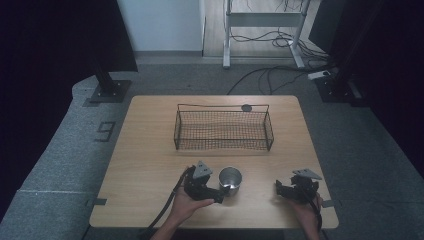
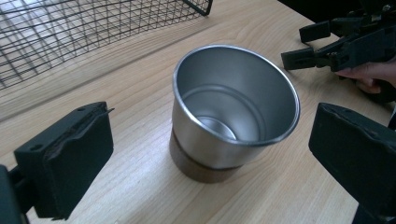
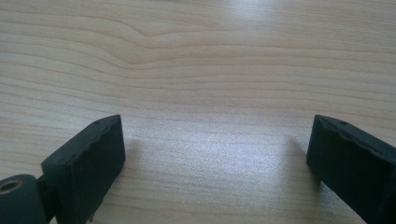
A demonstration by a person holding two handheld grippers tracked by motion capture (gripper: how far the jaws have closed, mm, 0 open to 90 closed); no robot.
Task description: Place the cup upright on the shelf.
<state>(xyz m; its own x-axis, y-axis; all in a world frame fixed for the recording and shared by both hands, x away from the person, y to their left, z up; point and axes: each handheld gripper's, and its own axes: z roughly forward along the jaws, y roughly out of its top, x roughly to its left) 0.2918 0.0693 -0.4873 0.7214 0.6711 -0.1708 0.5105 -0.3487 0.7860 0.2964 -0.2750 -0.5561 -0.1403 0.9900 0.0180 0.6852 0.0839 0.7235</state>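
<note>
A shiny metal cup (image 1: 230, 179) with a brown base stands upright and empty on the wooden table (image 1: 150, 150), near its front edge. My left gripper (image 1: 220, 194) is open just beside it on the near left. In the left gripper view the cup (image 2: 233, 107) stands just ahead of the gap of the left gripper (image 2: 212, 140), and neither pad (image 2: 74, 154) touches it. My right gripper (image 1: 279, 189) rests to the right of the cup, open and empty. In its own view the right gripper (image 3: 215, 149) has only bare wood between its jaws.
A black wire basket (image 1: 223, 131) stands empty behind the cup, mid-table, and its mesh (image 2: 70, 32) fills the upper left of the left gripper view. A small dark disc (image 1: 246, 107) lies at the far edge. The right gripper (image 2: 303, 44) appears beyond the cup.
</note>
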